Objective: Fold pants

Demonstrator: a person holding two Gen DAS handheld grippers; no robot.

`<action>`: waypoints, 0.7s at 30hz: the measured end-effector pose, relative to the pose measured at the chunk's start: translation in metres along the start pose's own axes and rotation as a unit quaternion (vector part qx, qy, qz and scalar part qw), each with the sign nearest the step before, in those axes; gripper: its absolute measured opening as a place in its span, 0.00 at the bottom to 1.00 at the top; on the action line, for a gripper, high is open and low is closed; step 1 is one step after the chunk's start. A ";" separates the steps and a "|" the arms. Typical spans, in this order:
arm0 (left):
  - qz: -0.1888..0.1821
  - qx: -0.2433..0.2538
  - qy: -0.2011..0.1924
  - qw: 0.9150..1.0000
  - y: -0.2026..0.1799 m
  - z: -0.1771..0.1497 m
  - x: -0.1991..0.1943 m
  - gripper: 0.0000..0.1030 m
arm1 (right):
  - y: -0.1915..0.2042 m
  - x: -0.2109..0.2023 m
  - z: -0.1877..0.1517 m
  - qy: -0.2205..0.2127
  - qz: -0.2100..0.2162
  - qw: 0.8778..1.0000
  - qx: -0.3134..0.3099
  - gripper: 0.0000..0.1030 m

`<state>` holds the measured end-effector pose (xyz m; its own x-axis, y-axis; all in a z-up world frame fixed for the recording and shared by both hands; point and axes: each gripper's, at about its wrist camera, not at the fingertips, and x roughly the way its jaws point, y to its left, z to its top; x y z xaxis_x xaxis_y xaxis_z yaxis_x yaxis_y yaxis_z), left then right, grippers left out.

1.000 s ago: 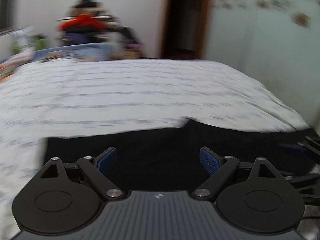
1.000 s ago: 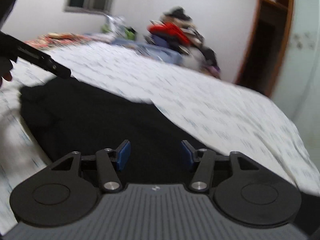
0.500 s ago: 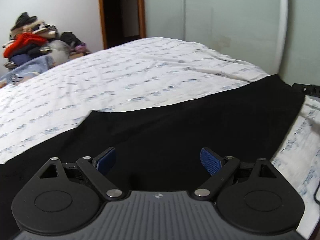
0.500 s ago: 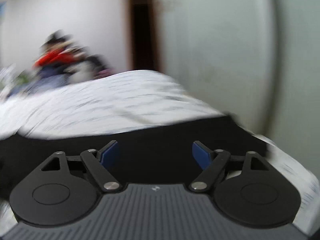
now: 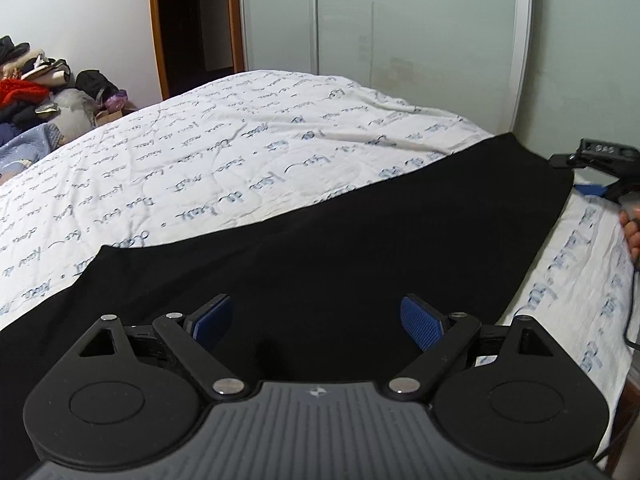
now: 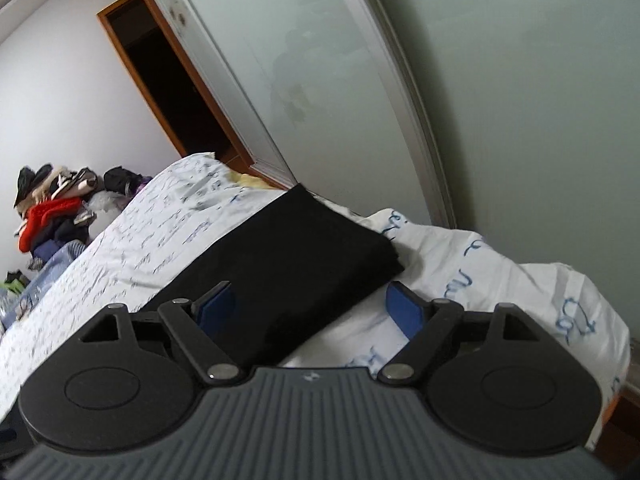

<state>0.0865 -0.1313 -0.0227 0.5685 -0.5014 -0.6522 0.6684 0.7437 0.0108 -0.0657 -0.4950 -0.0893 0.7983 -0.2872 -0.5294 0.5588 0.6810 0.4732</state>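
Observation:
Black pants [image 5: 340, 240] lie flat across the white bed, one long strip running from lower left to upper right. My left gripper [image 5: 316, 316] hovers over the middle of the fabric, open, with nothing between its blue pads. In the right wrist view the pants' [image 6: 296, 248] squared end lies near the bed corner. My right gripper [image 6: 310, 302] is open and straddles the fabric's near edge, left pad over black cloth, right pad over sheet. The left wrist view catches the right gripper [image 5: 600, 172] beyond the pants' far end, with a hand [image 5: 632, 232] behind it.
The bed sheet [image 5: 240, 152] is white with blue script. Frosted sliding wardrobe doors [image 5: 400, 40] stand close behind the bed. A dark doorway [image 5: 192, 20] and a pile of clothes [image 5: 24, 92] lie at the far left. The bed's corner [image 6: 580, 320] drops off at the right.
Both grippers swung rightward along the pants toward the wardrobe end. The right gripper rolled so its view tilts, and its jaws spread wider. The pants lie where they were.

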 end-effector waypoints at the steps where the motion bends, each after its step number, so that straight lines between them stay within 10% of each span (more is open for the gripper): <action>1: -0.009 -0.005 -0.002 1.000 0.000 0.003 -0.001 0.89 | -0.002 0.004 0.002 0.003 0.000 1.000 0.011 0.78; 7: -0.087 -0.037 0.010 0.995 -0.012 0.025 0.019 0.89 | -0.011 0.013 0.009 0.001 -0.010 0.999 0.043 0.21; 15: -0.073 -0.008 0.048 0.996 -0.037 0.023 0.058 0.89 | 0.027 -0.002 0.001 -0.043 -0.007 0.996 -0.077 0.13; 21: -0.122 -0.063 0.037 0.990 -0.028 0.040 0.054 0.89 | 0.090 -0.024 -0.020 -0.079 -0.007 0.962 -0.263 0.11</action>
<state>0.1174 -0.1973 -0.0282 0.3571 -0.6425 -0.6779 0.7132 0.6563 -0.2463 -0.0387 -0.4133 -0.0483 0.8395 -0.3686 -0.3992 0.4113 0.9112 0.0236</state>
